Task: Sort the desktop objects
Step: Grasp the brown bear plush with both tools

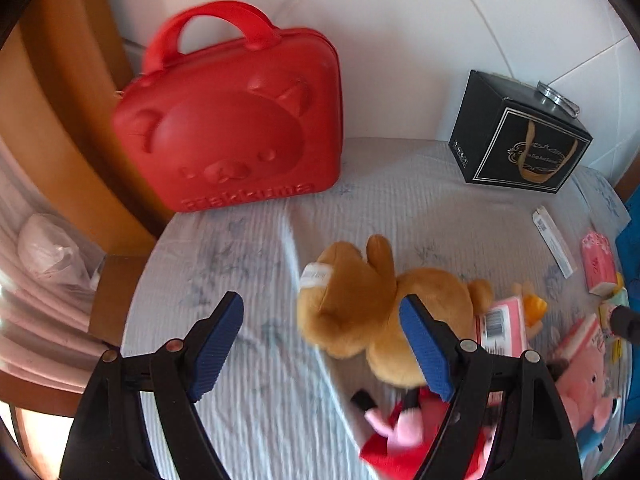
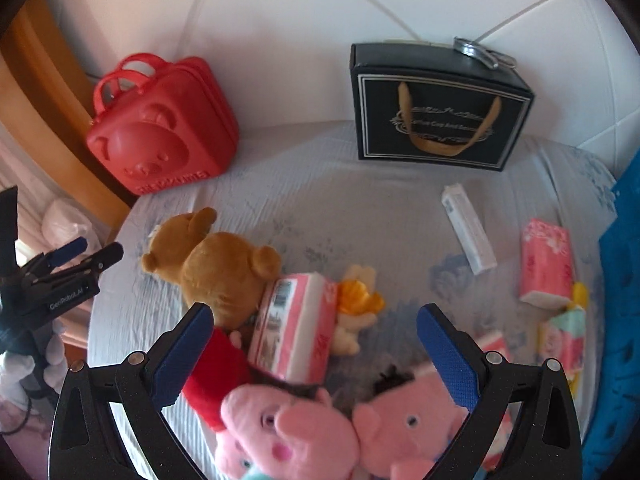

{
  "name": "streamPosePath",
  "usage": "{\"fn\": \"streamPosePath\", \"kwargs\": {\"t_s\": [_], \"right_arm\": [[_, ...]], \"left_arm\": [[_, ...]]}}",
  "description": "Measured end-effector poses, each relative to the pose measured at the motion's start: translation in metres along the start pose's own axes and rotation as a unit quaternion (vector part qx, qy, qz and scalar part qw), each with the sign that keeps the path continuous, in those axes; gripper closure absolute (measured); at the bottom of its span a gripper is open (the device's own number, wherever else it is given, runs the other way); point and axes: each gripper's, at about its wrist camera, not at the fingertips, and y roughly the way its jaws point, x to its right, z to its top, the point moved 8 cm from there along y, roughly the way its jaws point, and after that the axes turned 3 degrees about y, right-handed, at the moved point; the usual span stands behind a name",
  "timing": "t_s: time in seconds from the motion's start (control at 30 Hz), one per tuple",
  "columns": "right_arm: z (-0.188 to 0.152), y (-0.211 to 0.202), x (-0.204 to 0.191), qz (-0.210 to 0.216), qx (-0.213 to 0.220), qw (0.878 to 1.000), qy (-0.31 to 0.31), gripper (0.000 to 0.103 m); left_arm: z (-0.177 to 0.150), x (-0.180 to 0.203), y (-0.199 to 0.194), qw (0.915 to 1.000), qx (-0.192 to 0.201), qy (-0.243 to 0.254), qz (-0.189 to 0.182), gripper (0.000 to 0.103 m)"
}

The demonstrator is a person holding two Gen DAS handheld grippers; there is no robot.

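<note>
Two open claws above toys

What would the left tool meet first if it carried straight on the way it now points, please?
Most likely the bare grey bedspread. The open left tool aims at the cloth just left of the brown teddy bear, though its right finger overlaps the bear, so depth is unclear and it may brush the plush.

plush toys: about 4 | tissue packs: 4, maybe more | cases: 2
</note>
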Motion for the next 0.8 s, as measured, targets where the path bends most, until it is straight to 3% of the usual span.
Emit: {"fn": "streamPosePath", "kwargs": {"t_s": [0.1,0.23,0.4,0.53,0.7,0.8], "right_arm": [[0.02,0.038,-0.003,-0.021,-0.012,1.0,0.0,0.0],[0.036,0.083,-0.003,-0.034,-0.031,0.999,-0.001,0.0],[0.041,0.127,-0.005,-0.042,-0.054,0.998,0.008,0.0],[0.033,0.131,-0.024,-0.023,-0.058,0.998,-0.003,0.0],[0.0,0.112,-0.072,0.042,-0.053,0.998,-0.019,0.0],[-0.038,0.105,-0.11,0.078,-0.067,0.994,-0.043,0.0]], "left_arm": [[0.019,0.012,0.035,0.9997,-0.013,0.017,-0.007,0.023],[0.038,0.021,0.099,0.9977,-0.059,0.032,0.002,0.023],[0.015,0.031,0.141,0.9897,-0.116,0.084,0.007,0.022],[-0.023,0.005,0.106,0.9949,-0.083,0.046,-0.033,0.022],[-0.093,-0.048,0.054,0.9984,-0.05,0.024,-0.005,0.022],[-0.122,-0.063,0.033,0.9992,-0.023,0.009,-0.03,0.022]]}}
